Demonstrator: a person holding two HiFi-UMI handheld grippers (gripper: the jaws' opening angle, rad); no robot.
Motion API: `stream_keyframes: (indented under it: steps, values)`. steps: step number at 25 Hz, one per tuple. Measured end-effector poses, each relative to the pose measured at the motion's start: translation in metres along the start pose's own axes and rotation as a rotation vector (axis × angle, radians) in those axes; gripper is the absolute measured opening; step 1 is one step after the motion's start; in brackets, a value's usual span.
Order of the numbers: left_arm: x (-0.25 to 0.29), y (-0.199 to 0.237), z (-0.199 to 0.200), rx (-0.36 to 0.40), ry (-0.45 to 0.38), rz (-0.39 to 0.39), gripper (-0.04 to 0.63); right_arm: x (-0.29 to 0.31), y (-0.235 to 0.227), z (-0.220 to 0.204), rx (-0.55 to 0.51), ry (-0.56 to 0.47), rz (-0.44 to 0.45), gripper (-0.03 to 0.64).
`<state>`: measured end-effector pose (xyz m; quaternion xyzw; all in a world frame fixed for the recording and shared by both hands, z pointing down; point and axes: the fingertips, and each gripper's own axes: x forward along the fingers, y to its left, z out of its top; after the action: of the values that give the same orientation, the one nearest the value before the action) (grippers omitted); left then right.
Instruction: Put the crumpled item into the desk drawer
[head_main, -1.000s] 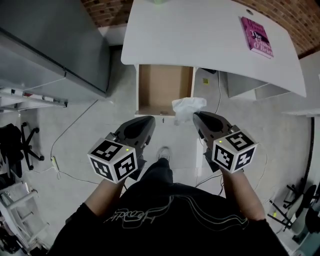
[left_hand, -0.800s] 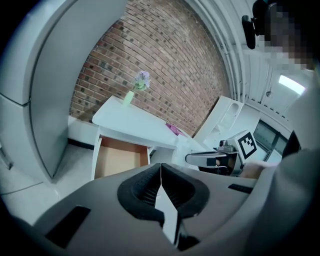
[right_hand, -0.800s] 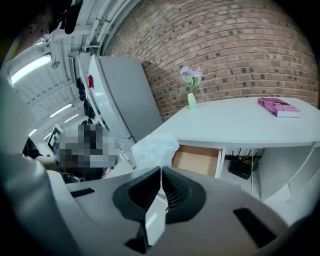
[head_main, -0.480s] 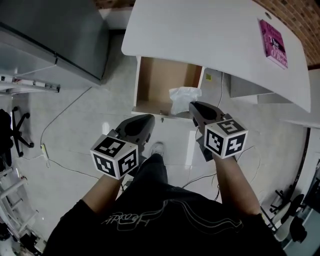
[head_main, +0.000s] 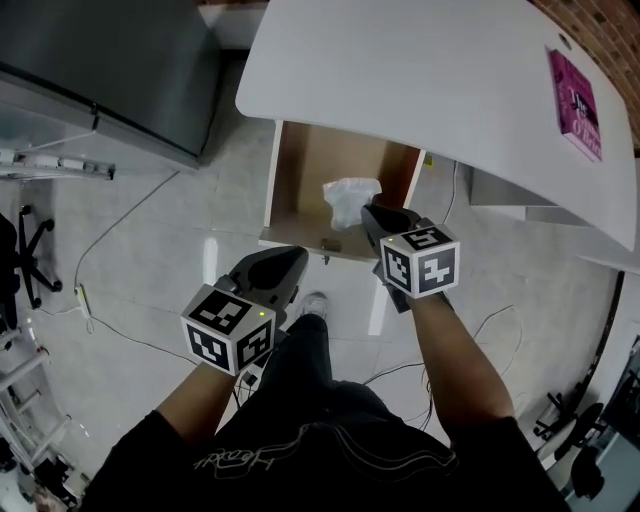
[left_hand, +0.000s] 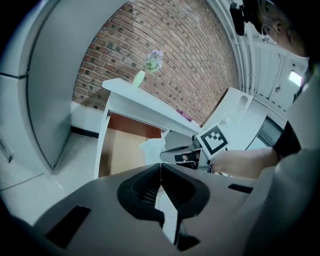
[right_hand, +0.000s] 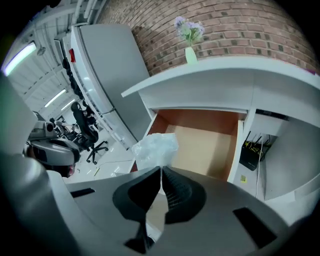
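The crumpled item (head_main: 347, 197) is a wad of white, thin plastic or paper. My right gripper (head_main: 366, 212) is shut on it and holds it over the open desk drawer (head_main: 303, 172), near the drawer's front right. From the right gripper view the wad (right_hand: 155, 148) sticks up past the closed jaws, with the drawer's brown floor (right_hand: 205, 145) behind. My left gripper (head_main: 296, 256) hangs just before the drawer's front edge, shut and empty. The left gripper view shows the wad (left_hand: 151, 150) and the right gripper's marker cube (left_hand: 213, 141).
The white desk top (head_main: 420, 70) overhangs the drawer and carries a pink book (head_main: 577, 105) at its right end and a small vase of flowers (right_hand: 190, 42). A grey cabinet (head_main: 100, 60) stands left. Cables (head_main: 120, 235) lie on the floor; office chair (head_main: 25, 260) at far left.
My right gripper has carried the wad forward from in front of the drawer to over its inside. The left gripper has stayed low before the drawer's front.
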<state>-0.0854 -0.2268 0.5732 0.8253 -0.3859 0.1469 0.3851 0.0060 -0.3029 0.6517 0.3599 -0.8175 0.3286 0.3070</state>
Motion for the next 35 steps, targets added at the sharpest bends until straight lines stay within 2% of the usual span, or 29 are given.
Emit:
stream_keyframes:
  steps: [7, 17, 28, 29, 30, 31, 35]
  values:
    - [0.015, 0.029, -0.015, -0.063, -0.003, 0.023, 0.023, 0.059, -0.031, -0.033, -0.018, 0.147, -0.037, 0.044]
    - [0.024, 0.05, -0.026, -0.101, 0.022, 0.036, 0.023, 0.125, -0.059, -0.06, 0.102, 0.312, -0.041, 0.044]
    - [0.028, 0.056, -0.029, -0.133, 0.015, 0.035, 0.023, 0.136, -0.07, -0.066, 0.143, 0.369, -0.075, 0.051]
    - [0.027, 0.056, -0.028, -0.133, 0.014, 0.035, 0.023, 0.135, -0.07, -0.064, 0.145, 0.369, -0.078, 0.061]
    - [0.026, 0.056, -0.028, -0.133, 0.013, 0.036, 0.023, 0.132, -0.069, -0.063, 0.148, 0.366, -0.079, 0.116]
    - [0.024, 0.056, -0.028, -0.133, 0.013, 0.038, 0.023, 0.128, -0.066, -0.06, 0.152, 0.36, -0.074, 0.139]
    - [0.02, 0.054, -0.022, -0.148, 0.008, 0.046, 0.023, 0.1, -0.04, -0.046, 0.133, 0.319, -0.022, 0.175]
